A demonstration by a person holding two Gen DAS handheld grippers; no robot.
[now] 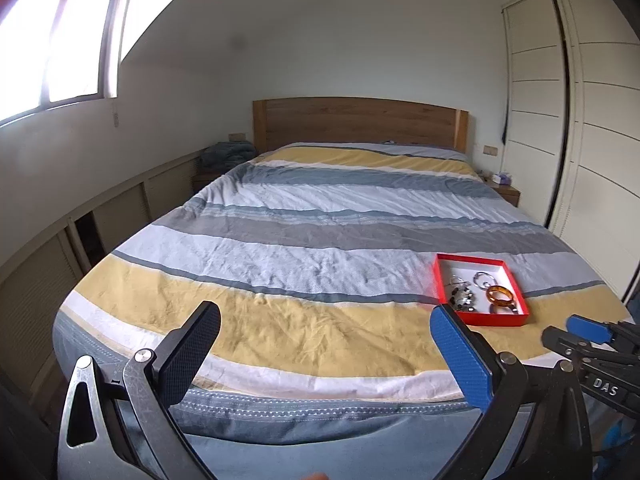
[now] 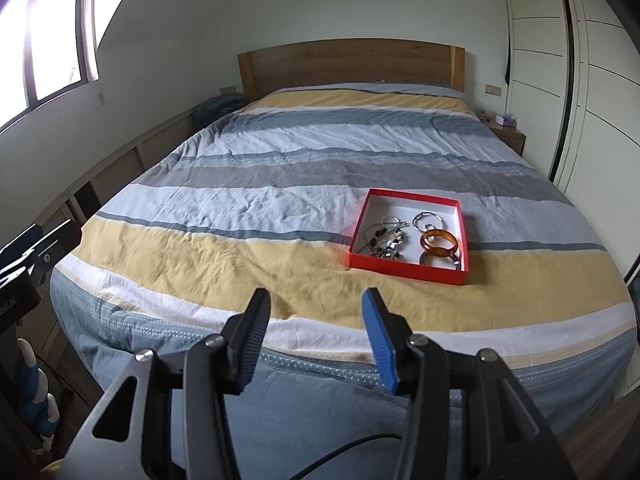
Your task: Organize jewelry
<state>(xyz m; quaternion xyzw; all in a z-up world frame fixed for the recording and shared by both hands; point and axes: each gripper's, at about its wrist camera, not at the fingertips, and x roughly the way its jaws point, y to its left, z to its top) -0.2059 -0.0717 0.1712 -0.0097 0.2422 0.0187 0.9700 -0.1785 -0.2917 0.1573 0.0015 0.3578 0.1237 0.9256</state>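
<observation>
A shallow red tray [image 2: 404,270] with a white inside lies on the striped bed near its foot, right of centre; it also shows in the left wrist view [image 1: 498,319]. In it lie an amber bangle [image 2: 439,243], a silver ring [image 2: 427,221] and a tangle of dark beaded pieces [image 2: 386,243]. My right gripper [image 2: 318,338] is open and empty, held above the bed's foot edge, short of the tray. My left gripper [image 1: 326,354] is wide open and empty, left of the tray [image 1: 498,319].
The bed [image 2: 248,168] has a striped yellow, grey and white cover and a wooden headboard [image 2: 352,62]. A white wardrobe [image 2: 600,100] runs along the right. Low cabinets [image 1: 120,216] line the left wall. A nightstand [image 2: 508,132] stands at the back right.
</observation>
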